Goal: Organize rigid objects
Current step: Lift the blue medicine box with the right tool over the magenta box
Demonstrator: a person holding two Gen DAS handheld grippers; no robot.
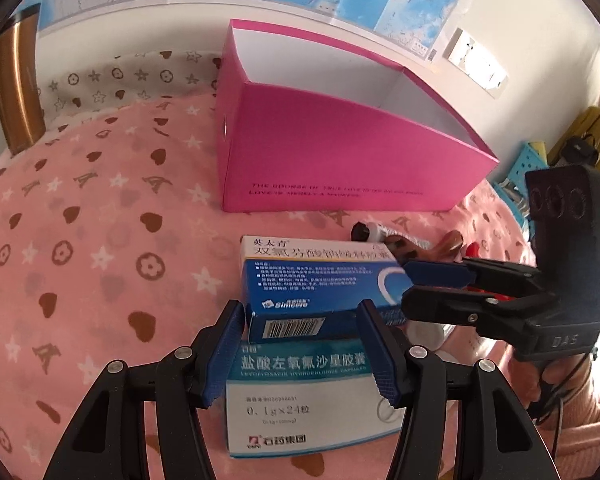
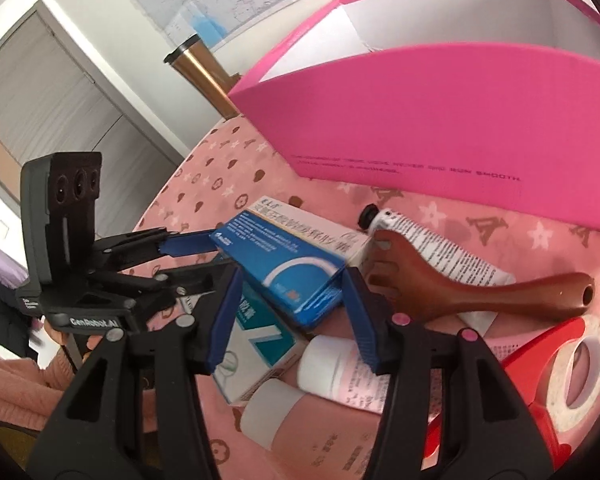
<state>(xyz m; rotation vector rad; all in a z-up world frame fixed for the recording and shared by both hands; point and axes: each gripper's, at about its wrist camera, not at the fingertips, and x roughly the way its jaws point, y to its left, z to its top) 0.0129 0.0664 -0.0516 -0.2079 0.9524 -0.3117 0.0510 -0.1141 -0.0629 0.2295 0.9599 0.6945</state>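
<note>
A blue medicine box lies on the far end of a teal-and-white medicine box on the pink blanket. My left gripper comes from the front, its pads shut on the sides of the teal-and-white box and its tips against the blue box's barcode face. My right gripper comes from the right and is shut on the blue box's right end, which sits slightly askew between the pad tips. The pink open box stands just behind.
Right of the boxes lie a wooden massager, a white tube, two pink-and-white tubes and a red tape dispenser. A brass-coloured cylinder stands far left. A blue perforated basket sits beyond the bed's right edge.
</note>
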